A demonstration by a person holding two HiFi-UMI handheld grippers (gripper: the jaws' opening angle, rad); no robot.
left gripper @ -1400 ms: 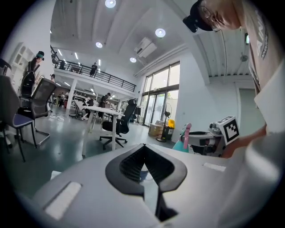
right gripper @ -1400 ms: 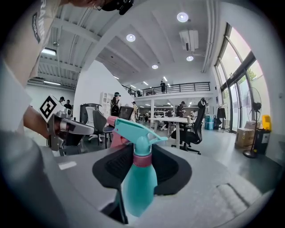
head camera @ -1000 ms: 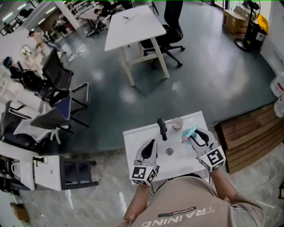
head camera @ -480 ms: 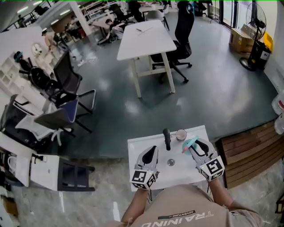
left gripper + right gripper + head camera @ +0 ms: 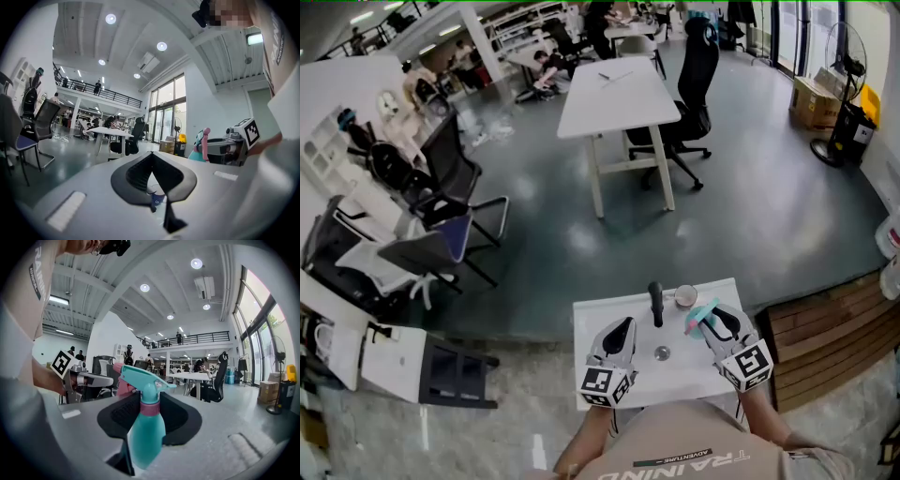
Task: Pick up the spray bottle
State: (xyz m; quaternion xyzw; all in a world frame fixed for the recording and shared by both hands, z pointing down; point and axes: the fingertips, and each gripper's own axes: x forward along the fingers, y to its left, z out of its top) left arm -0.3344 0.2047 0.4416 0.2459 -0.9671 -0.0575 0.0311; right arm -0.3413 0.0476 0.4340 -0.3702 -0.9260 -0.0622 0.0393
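Against the two earlier head views only the framing shifts: the small white square table (image 5: pixel 592 323) sits lower in the picture and more floor shows beyond it, while both grippers keep their places over it. Left gripper (image 5: pixel 622 327): level over the table's left half, jaw tips meeting, nothing between them. A white paper cup with a blue mark (image 5: pixel 156 197) shows through the wedge behind the tips. Centre: black stubby upright handle (image 5: pixel 655 302) and small round metal disc (image 5: pixel 662 353), both untouched. Right: the teal plastic spray bottle with a pink collar and trigger (image 5: pixel 146 430) stands upright in the right gripper (image 5: pixel 716 320), whose widely spread jaws pinch its neck and shoulder. Judgement: grip secured and steady, but I cannot tell whether the base is off the table.
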